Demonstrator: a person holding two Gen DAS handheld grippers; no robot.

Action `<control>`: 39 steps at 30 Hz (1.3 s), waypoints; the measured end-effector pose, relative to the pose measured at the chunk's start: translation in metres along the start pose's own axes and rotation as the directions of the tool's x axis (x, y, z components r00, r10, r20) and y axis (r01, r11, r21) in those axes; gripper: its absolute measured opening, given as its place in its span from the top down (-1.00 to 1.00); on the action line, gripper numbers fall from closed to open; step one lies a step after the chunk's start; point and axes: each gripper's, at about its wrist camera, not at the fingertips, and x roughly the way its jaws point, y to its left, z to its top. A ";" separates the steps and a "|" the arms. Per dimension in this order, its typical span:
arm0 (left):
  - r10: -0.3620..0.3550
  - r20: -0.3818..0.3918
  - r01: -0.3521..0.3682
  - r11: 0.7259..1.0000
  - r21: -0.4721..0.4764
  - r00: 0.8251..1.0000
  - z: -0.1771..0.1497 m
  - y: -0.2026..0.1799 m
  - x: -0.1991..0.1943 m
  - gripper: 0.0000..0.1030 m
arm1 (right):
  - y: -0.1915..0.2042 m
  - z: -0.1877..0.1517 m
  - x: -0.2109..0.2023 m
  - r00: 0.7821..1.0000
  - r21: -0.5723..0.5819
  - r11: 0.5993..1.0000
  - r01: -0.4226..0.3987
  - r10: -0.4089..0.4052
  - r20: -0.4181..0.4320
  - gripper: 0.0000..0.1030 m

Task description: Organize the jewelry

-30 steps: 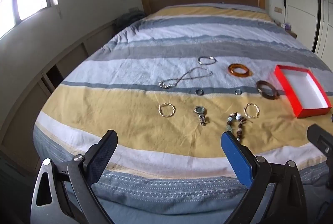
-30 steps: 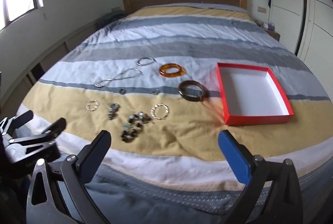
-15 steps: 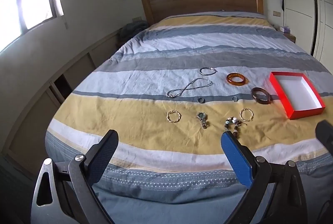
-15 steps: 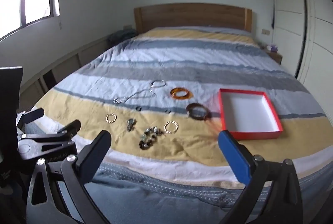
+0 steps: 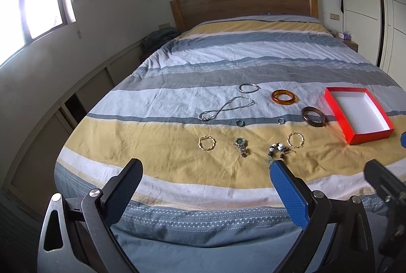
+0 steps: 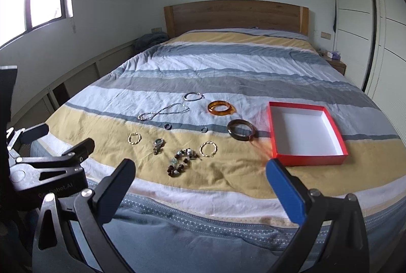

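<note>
Jewelry lies spread on the striped bed: a silver necklace (image 5: 225,109), a silver bangle (image 5: 249,87), an amber bangle (image 5: 284,96), a dark brown bangle (image 5: 313,116), two small rings (image 5: 240,123), two gold bracelets (image 5: 206,143), a watch (image 5: 241,145) and a beaded bracelet (image 6: 180,161). An empty red box (image 6: 304,132) with a white inside sits to their right. My left gripper (image 5: 204,180) is open and empty over the bed's foot. My right gripper (image 6: 200,180) is open and empty, beside the left gripper (image 6: 50,143).
The bed (image 5: 253,54) has a wooden headboard (image 5: 243,5). Low cabinets (image 5: 83,95) run along the left wall under a window (image 5: 38,6). White wardrobe doors (image 6: 368,26) and a nightstand (image 6: 336,63) stand on the right.
Both grippers have pulled back and up from the bed, so the jewelry and the red box look smaller and farther. Both stay open and empty.
</note>
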 end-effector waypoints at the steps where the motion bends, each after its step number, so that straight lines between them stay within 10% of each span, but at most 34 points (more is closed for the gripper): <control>1: -0.005 0.000 0.005 1.000 -0.002 1.000 0.000 0.001 0.001 -0.93 | 0.001 0.000 0.002 1.000 -0.004 1.000 -0.006 0.006 -0.005 -1.00; 39: -0.080 -0.062 0.079 0.997 -0.019 0.995 -0.008 0.013 0.070 -0.87 | 0.009 -0.001 0.084 0.985 -0.074 0.996 -0.055 0.042 -0.170 -1.00</control>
